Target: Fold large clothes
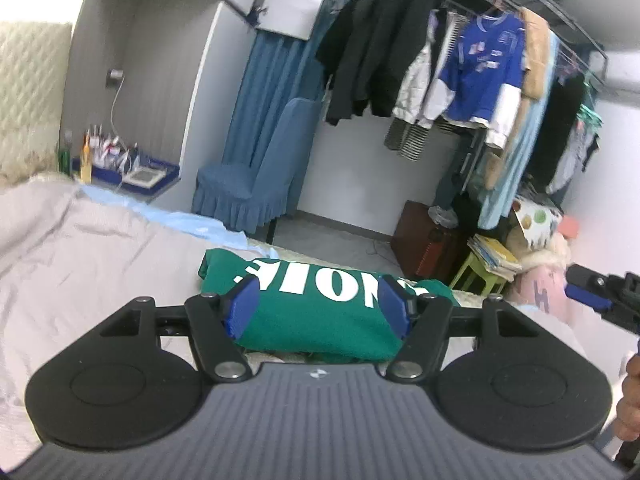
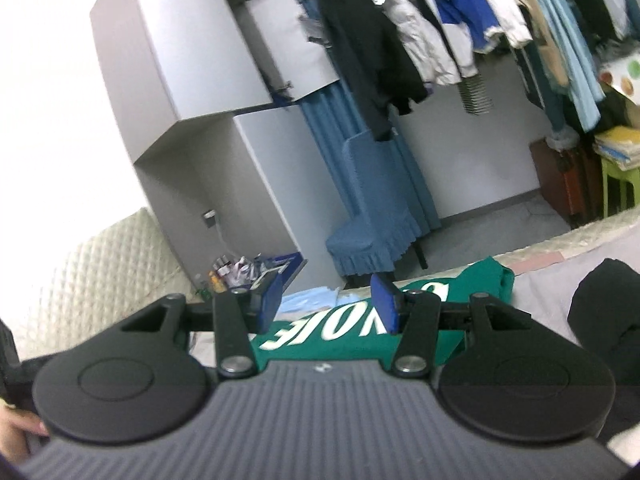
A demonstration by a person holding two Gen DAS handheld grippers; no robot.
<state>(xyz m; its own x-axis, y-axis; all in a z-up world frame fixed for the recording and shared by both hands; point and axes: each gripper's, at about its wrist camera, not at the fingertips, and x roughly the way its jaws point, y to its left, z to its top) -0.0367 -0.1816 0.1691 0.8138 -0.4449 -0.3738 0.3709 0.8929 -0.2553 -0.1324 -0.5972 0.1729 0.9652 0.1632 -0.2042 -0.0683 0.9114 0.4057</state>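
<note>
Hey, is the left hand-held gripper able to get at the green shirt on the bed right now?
Probably yes: the left hand-held gripper is open and empty, and the folded green shirt lies uncovered on the bed ahead.

A home bedroom: a bed [image 1: 100, 248] with quilted headboard [image 1: 28, 92], and an open rack of hanging clothes [image 1: 460, 72].

My left gripper [image 1: 318, 306] hangs with jaws apart and nothing between the blue pads; the folded green shirt with white letters [image 1: 320, 300] lies beyond them on the grey bedsheet [image 1: 80, 264], which is bare to the left. My right gripper [image 2: 326, 304] is equally unloaded. A black bundle [image 2: 604, 300], probably cloth, crowds the bed on the right. Past the bed edge stands a blue skirted chair [image 1: 248, 184].
</note>
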